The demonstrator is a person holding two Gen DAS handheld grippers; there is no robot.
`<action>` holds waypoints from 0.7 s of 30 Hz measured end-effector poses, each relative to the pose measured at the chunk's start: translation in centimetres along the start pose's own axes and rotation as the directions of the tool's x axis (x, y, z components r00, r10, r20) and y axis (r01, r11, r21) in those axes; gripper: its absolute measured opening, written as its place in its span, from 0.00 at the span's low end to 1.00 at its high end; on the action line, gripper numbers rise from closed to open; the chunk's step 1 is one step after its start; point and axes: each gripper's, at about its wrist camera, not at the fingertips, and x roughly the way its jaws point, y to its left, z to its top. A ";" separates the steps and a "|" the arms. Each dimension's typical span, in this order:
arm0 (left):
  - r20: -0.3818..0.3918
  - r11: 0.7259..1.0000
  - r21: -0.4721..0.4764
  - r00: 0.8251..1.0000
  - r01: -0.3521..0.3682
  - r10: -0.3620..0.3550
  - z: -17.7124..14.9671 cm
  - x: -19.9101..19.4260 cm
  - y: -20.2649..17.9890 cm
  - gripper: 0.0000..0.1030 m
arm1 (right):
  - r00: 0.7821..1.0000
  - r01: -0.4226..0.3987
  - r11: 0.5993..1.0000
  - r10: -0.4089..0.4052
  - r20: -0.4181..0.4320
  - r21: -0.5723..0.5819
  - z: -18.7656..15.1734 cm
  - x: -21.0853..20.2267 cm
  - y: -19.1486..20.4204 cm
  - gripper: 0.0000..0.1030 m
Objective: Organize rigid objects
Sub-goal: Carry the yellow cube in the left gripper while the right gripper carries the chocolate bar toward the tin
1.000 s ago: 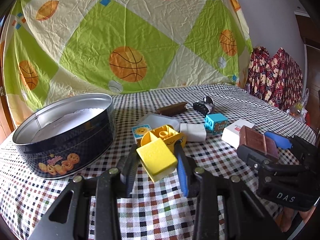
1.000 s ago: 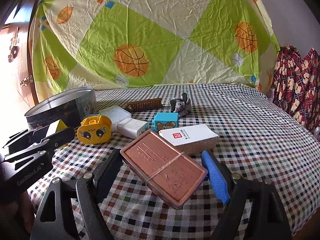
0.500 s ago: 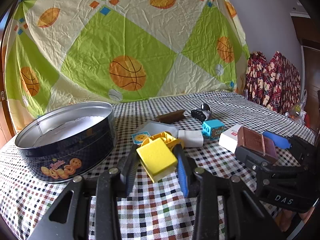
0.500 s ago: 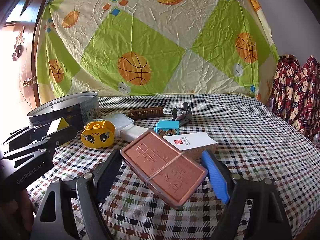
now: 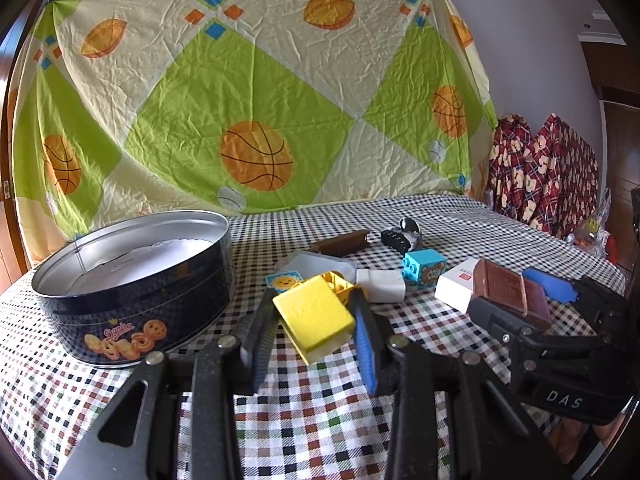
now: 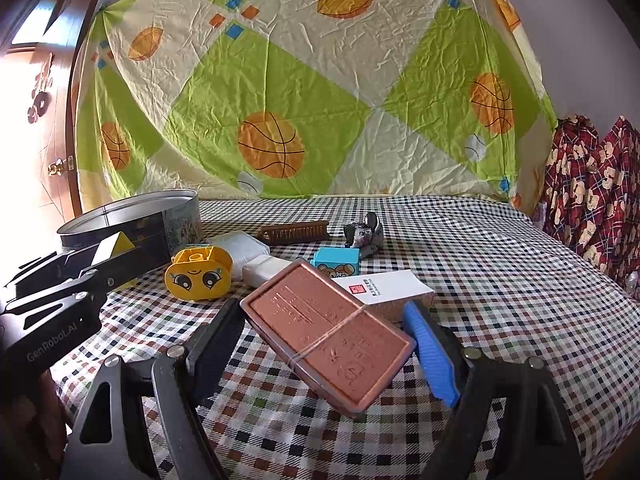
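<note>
Above the checked cloth [image 5: 304, 420], left tongs [image 5: 314, 320] narrowly clamping yellow block [image 5: 314, 316], right tongs [image 6: 324, 336] widely gripping brown slab [image 6: 328, 330].

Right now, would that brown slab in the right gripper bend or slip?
The brown slab probably stays stiff: it spans the right gripper without sagging. It sits tilted, gripped at its edges, so it might pivot. Its glossy embossed face looks somewhat slippery.

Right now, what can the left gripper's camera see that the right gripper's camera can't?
Only the left wrist view looks down inside the cookie tin, where something white lies, and shows a small sun-face tile. Only the right wrist view shows the yellow toy's cartoon face and a wooden door. Both show the yellow block in the left gripper, the brown slab in the right gripper, and the blue bear block.
</note>
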 end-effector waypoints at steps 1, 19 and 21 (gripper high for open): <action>0.000 1.000 -0.002 1.000 -0.004 0.004 0.0 0.0 0.1 0.34 | 1.000 0.004 1.000 -0.004 -0.003 -0.002 0.0 0.0 0.0 0.81; -0.007 0.996 -0.068 0.998 -0.064 0.063 -0.4 -0.5 4.1 0.34 | 0.999 -0.021 0.999 0.020 -0.037 -0.037 0.3 0.6 3.2 0.81; -0.008 0.995 -0.073 0.997 -0.071 0.071 -0.5 -0.6 4.5 0.34 | 0.999 -0.035 0.998 0.033 -0.037 -0.050 0.3 0.5 4.1 0.81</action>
